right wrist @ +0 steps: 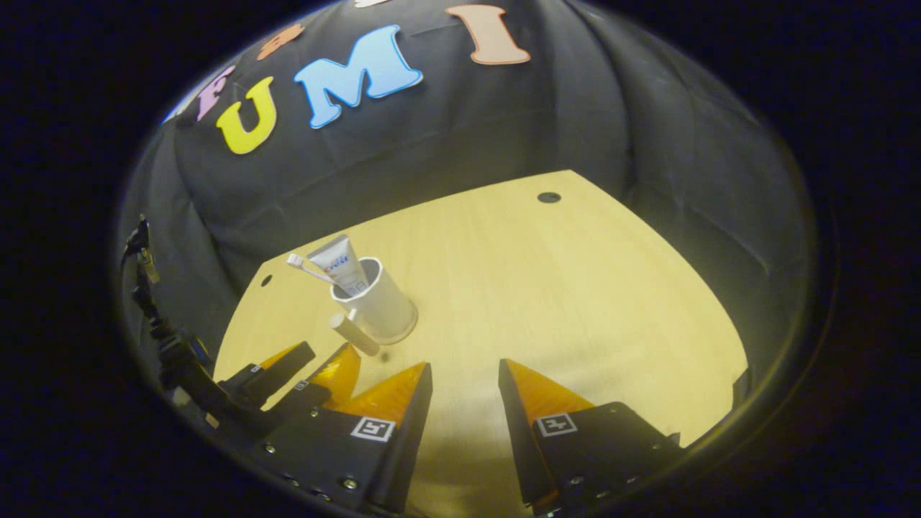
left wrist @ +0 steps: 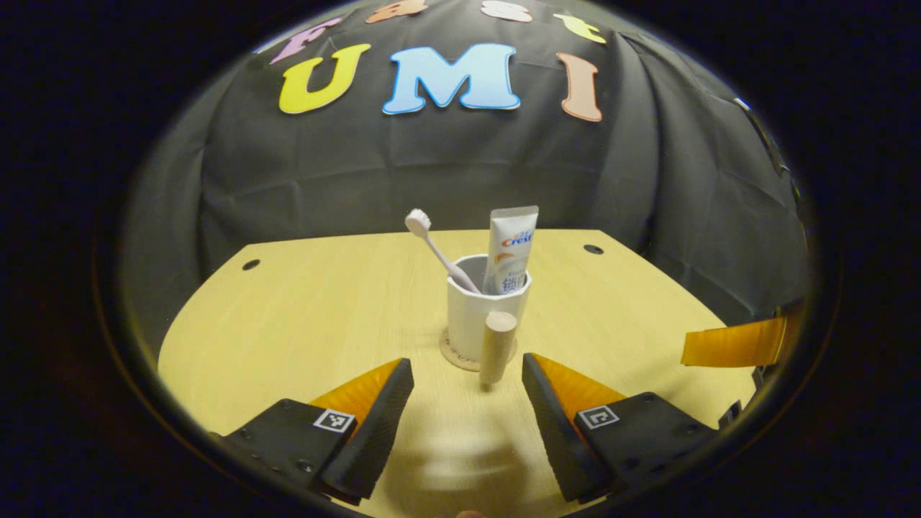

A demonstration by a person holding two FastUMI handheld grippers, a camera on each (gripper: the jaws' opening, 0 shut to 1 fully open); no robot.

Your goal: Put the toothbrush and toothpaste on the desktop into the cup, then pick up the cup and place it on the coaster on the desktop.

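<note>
White cup (left wrist: 475,313) sits upright on a round cork-coloured coaster (left wrist: 452,355) near the middle of the wooden table (left wrist: 288,316) in the left gripper view. One cup, one coaster. Cup has a wooden peg handle (left wrist: 498,347) sticking out toward the camera. Inside the cup: one toothbrush (left wrist: 439,248), head up, leaning left, and one toothpaste (left wrist: 509,248) tube, crimped end up, leaning on the right side of the rim. Tube carries a red and blue brand logo plus smaller print too small to make out. Two dark holes in the tabletop, one left, one right. Left gripper (left wrist: 468,385) is wide open, nothing held; the handle's tip lies between its fingertips without touching either. Each finger has one square black-and-white marker. A finger of the right gripper (left wrist: 730,344) pokes in at the right edge, off the cup.

Right gripper view: the same cup (right wrist: 381,302) on the coaster (right wrist: 403,335), left of centre on the table (right wrist: 575,288), with toothbrush (right wrist: 306,267) and toothpaste (right wrist: 339,265) in it, handle (right wrist: 354,334) pointing toward the lower left. Right gripper (right wrist: 464,385) is spread open and empty, over bare tabletop, well apart from the cup. One square marker on each finger. Left gripper (right wrist: 316,360) shows at lower left, near the handle, jaws parted, holding nothing. One hole visible at the table's far side and one at the left.
</note>
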